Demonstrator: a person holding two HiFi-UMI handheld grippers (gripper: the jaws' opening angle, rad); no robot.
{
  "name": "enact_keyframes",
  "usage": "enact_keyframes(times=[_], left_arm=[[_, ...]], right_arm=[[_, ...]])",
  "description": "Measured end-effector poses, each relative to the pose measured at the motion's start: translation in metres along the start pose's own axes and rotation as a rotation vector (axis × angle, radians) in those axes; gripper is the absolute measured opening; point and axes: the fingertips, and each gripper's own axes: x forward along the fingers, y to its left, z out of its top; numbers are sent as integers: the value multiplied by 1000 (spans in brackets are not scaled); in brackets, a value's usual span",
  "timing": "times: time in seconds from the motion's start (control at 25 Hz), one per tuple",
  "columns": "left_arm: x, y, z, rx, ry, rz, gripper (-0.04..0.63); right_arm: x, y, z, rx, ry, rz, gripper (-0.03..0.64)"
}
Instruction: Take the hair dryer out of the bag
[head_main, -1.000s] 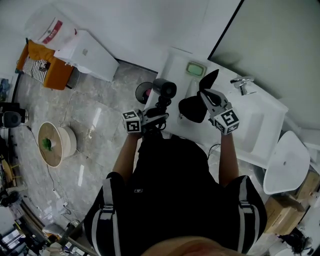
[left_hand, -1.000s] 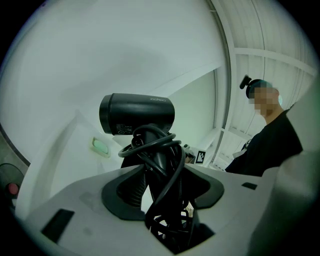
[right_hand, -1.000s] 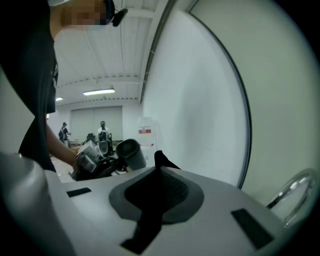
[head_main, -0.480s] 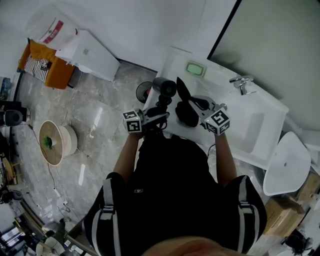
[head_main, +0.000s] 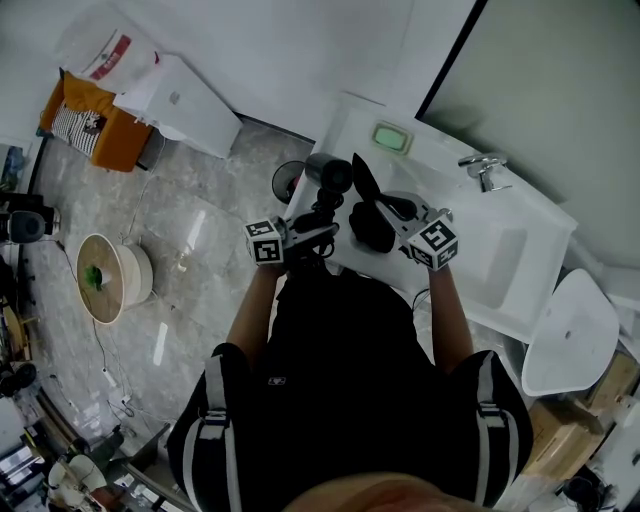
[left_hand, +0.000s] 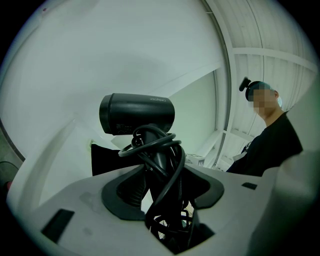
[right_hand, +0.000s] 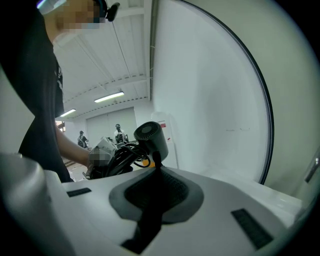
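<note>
Clamping the dryer (left_hand: 137, 114) by its handle, the left gripper (left_hand: 162, 186) has its 2 jaws set wide, pressed on the handle and on the cord (left_hand: 167, 172) wound round it. The dryer stands upright above the jaws with its barrel level across the top. Just past it, the left gripper view shows the bag (left_hand: 107, 159), dark and clear of the dryer.

The right gripper (right_hand: 159, 186) has its jaws almost together, pinching a thin fold of the bag (right_hand: 149, 220). The right gripper view shows only this strip of cloth. Beyond the strip it shows the dryer (right_hand: 150, 136) from its grilled rear end, which the left gripper view does not show.

From the head view, the left gripper (head_main: 320, 225) and right gripper (head_main: 388, 208) are at the near left part of the counter (head_main: 345, 120). The dryer (head_main: 328, 175) is at the counter's left edge. The bag (head_main: 372, 225) is just beside it on the right, slack, with 1 flap pointing up. The dryer is wholly outside the bag. No view looks into the bag, so what it holds cannot be told.

Only the head view shows the sink (head_main: 500, 250) and the tap (head_main: 482, 168). A soap dish (head_main: 391, 137), green inside, lies at the back of the counter. Far left on the floor is a round tub (head_main: 138, 282) with a green item (head_main: 93, 285) in it.
</note>
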Motion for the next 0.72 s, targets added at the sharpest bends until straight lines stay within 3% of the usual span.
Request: enact_keyframes(times=[0.72], left_arm=[[-10,-4,1,-5,3,3,210]], right_arm=[[8,6,1,-9,8,5,72]])
